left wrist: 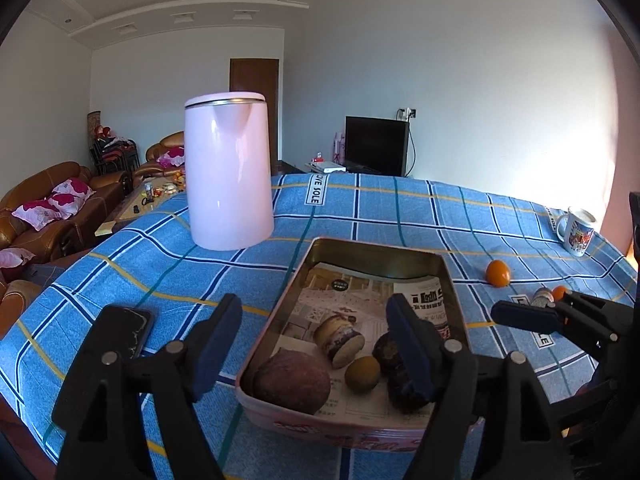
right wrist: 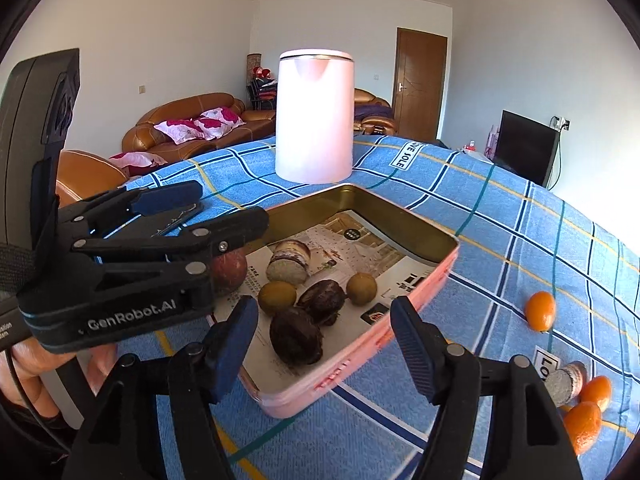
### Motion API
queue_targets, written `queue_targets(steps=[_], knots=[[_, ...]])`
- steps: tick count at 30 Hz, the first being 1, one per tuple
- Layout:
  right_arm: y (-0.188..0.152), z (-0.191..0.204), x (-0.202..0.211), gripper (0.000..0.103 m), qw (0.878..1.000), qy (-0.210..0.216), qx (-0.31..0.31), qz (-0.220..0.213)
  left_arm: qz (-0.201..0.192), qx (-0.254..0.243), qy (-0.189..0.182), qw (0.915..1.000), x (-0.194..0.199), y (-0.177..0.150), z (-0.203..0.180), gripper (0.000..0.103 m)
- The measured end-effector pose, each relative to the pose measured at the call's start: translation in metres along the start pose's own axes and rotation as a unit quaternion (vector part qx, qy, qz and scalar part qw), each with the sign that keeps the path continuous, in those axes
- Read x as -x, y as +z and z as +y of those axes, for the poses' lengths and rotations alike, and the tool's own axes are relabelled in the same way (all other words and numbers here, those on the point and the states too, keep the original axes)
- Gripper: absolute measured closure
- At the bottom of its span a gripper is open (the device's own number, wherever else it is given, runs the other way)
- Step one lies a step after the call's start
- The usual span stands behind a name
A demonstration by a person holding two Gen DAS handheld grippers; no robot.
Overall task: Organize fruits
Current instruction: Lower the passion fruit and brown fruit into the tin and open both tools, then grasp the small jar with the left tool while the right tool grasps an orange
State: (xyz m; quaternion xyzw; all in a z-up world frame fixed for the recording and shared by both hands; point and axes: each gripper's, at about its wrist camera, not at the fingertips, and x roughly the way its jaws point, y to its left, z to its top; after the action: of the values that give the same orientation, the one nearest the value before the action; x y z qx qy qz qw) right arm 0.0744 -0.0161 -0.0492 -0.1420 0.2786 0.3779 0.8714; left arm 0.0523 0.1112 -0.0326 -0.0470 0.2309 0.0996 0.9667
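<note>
A pink tin tray (left wrist: 376,250) (right wrist: 440,276) lined with newspaper sits on the blue checked tablecloth. It holds a round reddish fruit (left wrist: 294,386) (right wrist: 230,276), two small green-brown fruits (right wrist: 362,288) (right wrist: 276,298), two dark wrinkled fruits (right wrist: 296,338) (right wrist: 322,300) and a cut purple piece (left wrist: 340,338) (right wrist: 290,262). My left gripper (left wrist: 308,348) (right wrist: 212,216) is open and empty above the tray's near left side. My right gripper (right wrist: 324,346) is open and empty above the tray's front edge. Small oranges (right wrist: 540,310) (right wrist: 584,426) (left wrist: 498,273) lie on the cloth to the right.
A tall pink kettle (left wrist: 228,176) (right wrist: 314,118) stands behind the tray. A black phone (left wrist: 126,330) lies at the left. A mug (left wrist: 578,230) stands far right. A small cut purple piece (right wrist: 566,382) lies by the oranges.
</note>
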Motion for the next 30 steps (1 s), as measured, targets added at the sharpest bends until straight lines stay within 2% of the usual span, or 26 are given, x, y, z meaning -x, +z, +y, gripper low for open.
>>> queue_targets(steps=[5, 7, 9, 13, 16, 20, 26, 28, 30], knots=[[-0.010, -0.043, 0.032, 0.033, 0.999, -0.021, -0.045, -0.019, -0.008, -0.020, -0.028, 0.9994, 0.008, 0.008, -0.025, 0.021], [-0.017, -0.063, 0.045, 0.033, 0.997, -0.045, -0.060, -0.021, -0.007, -0.030, -0.044, 0.9986, 0.010, 0.011, -0.038, 0.019], [-0.026, -0.084, 0.059, 0.033, 0.994, -0.078, -0.077, -0.024, -0.010, -0.039, -0.053, 0.9978, 0.010, 0.014, -0.053, 0.010], [-0.047, -0.127, 0.081, 0.033, 0.983, -0.134, -0.121, -0.013, 0.001, -0.058, -0.089, 0.9943, 0.003, 0.018, -0.085, 0.009], [-0.061, -0.153, 0.088, 0.033, 0.975, -0.157, -0.154, 0.000, 0.012, -0.075, -0.108, 0.9913, -0.006, 0.018, -0.110, 0.009], [-0.069, -0.168, 0.084, 0.033, 0.973, -0.148, -0.178, 0.019, 0.037, -0.092, -0.126, 0.9870, -0.024, 0.017, -0.140, 0.009], [-0.076, -0.170, 0.066, 0.034, 0.974, -0.121, -0.185, 0.059, 0.061, -0.109, -0.136, 0.9828, -0.045, 0.014, -0.170, 0.009], [-0.078, -0.173, 0.060, 0.041, 0.972, -0.115, -0.189, 0.073, 0.068, -0.113, -0.139, 0.9814, -0.049, 0.013, -0.176, 0.009], [-0.080, -0.177, 0.056, 0.053, 0.971, -0.105, -0.197, 0.085, 0.074, -0.115, -0.141, 0.9805, -0.054, 0.011, -0.180, 0.009]])
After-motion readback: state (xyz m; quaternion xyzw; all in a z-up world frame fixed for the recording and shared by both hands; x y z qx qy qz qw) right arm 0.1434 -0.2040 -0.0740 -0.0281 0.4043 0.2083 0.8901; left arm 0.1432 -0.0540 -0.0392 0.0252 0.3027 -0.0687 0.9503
